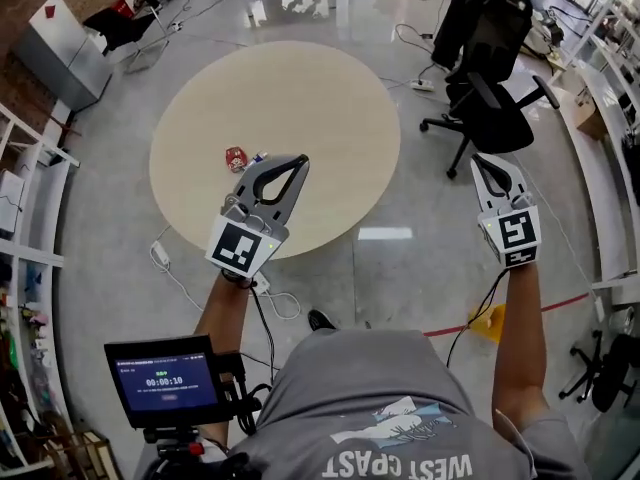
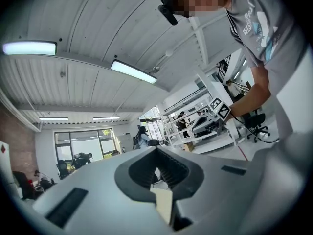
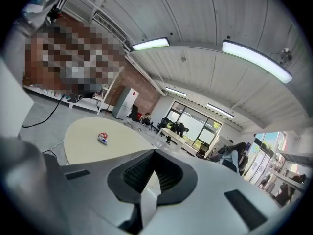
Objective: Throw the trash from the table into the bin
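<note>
A round beige table [image 1: 330, 88] stands on the shiny grey floor. On it lie a crumpled red piece of trash [image 1: 236, 158] and a small white and blue scrap [image 1: 257, 156] beside it. My left gripper [image 1: 301, 159] hangs over the table's near part, just right of the trash, jaws closed with nothing between them. My right gripper [image 1: 481, 158] is over the floor to the right of the table, shut and empty. In the right gripper view the trash [image 3: 102, 137] lies far off to the left of the closed jaws [image 3: 154, 152]. The left gripper view points level across the room, past its closed jaws [image 2: 156, 149].
A grey box with a red mark [image 1: 60, 50] stands at the far left by the brick wall. A black office chair [image 1: 490, 103] is right of the table. A power strip [image 1: 160, 256] and cables lie on the floor near the table. Shelves [image 1: 25, 258] line the left.
</note>
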Tool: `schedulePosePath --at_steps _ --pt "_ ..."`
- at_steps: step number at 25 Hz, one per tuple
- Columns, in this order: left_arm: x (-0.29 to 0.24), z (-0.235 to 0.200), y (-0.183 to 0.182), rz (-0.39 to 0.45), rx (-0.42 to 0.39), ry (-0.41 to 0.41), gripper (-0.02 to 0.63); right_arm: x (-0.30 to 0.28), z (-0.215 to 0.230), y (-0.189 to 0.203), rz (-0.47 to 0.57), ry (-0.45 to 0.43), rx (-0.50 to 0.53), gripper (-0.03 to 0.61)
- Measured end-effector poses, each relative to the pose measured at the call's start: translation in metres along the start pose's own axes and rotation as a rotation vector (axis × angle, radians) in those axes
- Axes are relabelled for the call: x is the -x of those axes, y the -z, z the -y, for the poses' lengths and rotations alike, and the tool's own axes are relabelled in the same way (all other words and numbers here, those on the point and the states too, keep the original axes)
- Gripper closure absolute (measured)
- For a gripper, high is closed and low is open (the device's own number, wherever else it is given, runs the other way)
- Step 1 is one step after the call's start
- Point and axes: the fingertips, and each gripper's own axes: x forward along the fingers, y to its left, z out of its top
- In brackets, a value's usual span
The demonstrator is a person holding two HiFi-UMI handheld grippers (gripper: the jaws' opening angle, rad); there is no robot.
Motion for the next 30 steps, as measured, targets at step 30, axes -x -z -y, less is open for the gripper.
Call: schedulePosePath --at_steps 30 --pt "0.210 -0.298 0.141 -0.298 0.156 -0.598 0.571 -0.452 -0.414 -0.105 -0.127 -1.132 0.362 0.406"
